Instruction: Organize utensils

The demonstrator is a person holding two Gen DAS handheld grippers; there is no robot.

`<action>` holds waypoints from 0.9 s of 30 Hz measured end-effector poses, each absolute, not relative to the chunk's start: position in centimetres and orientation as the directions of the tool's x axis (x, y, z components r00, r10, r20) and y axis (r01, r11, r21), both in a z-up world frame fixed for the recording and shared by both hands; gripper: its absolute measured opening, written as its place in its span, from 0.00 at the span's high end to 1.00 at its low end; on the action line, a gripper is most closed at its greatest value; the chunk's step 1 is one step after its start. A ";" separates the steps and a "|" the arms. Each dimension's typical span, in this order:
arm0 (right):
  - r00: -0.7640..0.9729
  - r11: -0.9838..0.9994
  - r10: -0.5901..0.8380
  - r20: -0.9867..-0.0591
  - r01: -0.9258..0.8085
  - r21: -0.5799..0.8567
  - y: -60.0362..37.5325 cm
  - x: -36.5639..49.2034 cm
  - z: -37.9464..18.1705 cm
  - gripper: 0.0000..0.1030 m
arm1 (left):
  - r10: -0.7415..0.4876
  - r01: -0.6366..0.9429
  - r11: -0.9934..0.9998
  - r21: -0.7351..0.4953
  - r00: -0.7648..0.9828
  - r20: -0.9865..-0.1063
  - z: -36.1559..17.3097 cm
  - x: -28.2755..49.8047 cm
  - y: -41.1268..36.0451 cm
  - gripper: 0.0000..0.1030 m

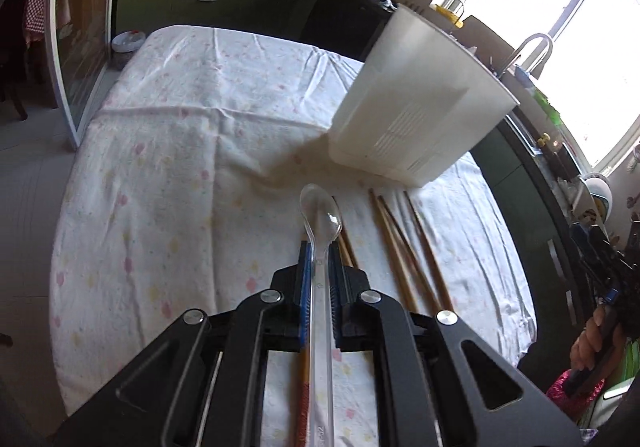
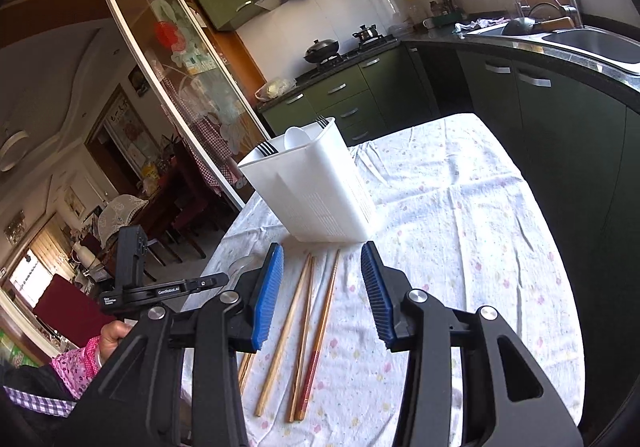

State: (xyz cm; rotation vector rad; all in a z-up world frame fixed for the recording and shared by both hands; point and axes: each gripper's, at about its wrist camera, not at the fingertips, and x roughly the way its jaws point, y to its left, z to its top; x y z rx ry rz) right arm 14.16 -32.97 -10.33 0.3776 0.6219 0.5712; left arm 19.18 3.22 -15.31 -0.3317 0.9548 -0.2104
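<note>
My left gripper (image 1: 320,251) is shut on a clear plastic spoon (image 1: 322,215), bowl pointing forward, held above the table short of the white utensil holder (image 1: 416,103). Several wooden chopsticks (image 1: 404,247) lie on the cloth to its right. In the right wrist view my right gripper (image 2: 322,267) is open and empty above the chopsticks (image 2: 304,331), with the holder (image 2: 316,187) just beyond; forks and a white spoon (image 2: 296,137) stand in it. The left gripper's body (image 2: 160,291) shows at the left there.
The table wears a white flowered cloth (image 1: 180,151). Green kitchen cabinets (image 2: 560,135) and a sink counter run close along the right side. A glass sliding door (image 1: 80,47) stands at the left. A stove with a wok (image 2: 322,47) is at the back.
</note>
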 end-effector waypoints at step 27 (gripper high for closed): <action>0.650 0.777 0.611 -0.452 -0.382 0.501 -32.9 14.8 -10.1 0.59 | -0.030 -0.012 0.999 -0.031 0.101 -0.994 -17.4 25.7 1.8 0.91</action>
